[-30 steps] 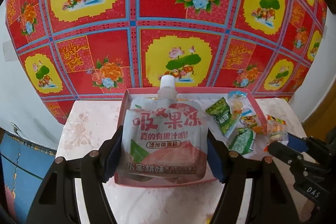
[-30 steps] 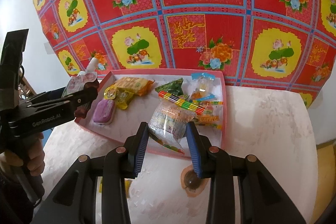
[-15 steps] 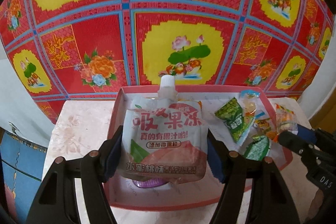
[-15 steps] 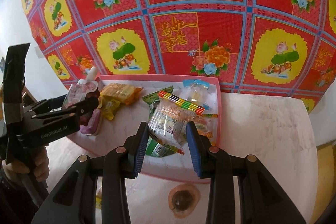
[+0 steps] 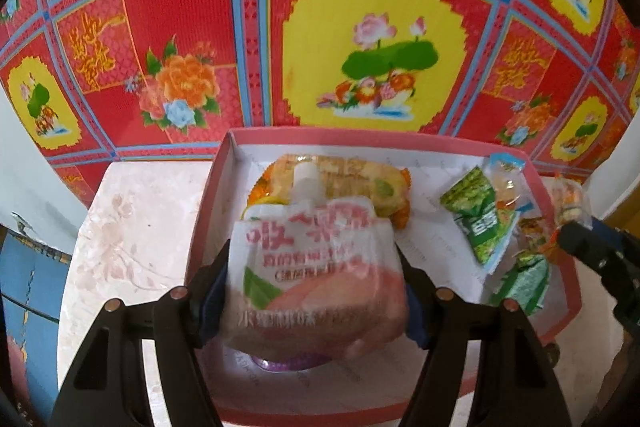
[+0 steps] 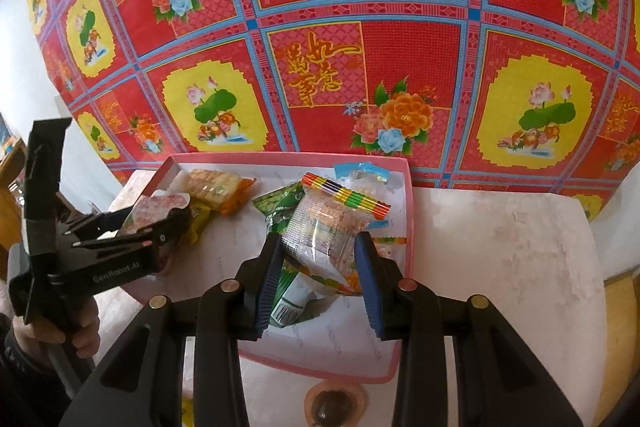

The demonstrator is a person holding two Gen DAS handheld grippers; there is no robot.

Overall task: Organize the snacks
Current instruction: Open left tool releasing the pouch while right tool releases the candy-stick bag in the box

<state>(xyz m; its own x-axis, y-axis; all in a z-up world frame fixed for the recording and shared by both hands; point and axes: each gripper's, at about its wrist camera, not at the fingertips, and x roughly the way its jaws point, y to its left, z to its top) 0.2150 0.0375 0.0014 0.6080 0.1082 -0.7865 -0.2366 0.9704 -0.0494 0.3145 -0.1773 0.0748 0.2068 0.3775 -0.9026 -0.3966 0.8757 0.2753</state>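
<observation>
My left gripper [image 5: 312, 291] is shut on a pink and white jelly pouch [image 5: 316, 267] with a white cap, held tilted over the left part of the pink tray [image 5: 208, 223]. A purple snack [image 5: 292, 363] lies under it and an orange packet [image 5: 360, 187] behind it. My right gripper [image 6: 318, 267] is shut on a clear snack packet [image 6: 324, 227] with a striped top edge, held over the tray's right part [image 6: 409, 211]. Green packets [image 5: 480, 219] lie in the tray. The left gripper also shows in the right wrist view [image 6: 160, 227].
The tray sits on a small pale marbled table [image 6: 500, 247] against a red and yellow floral cloth [image 6: 360, 27]. A brown round mark [image 6: 334, 403] is on the table near the tray's front edge. A blue surface [image 5: 28, 287] lies left of the table.
Both grippers have moved forward over the tray with their snacks. The jelly pouch has tipped forward and down toward the tray floor.
</observation>
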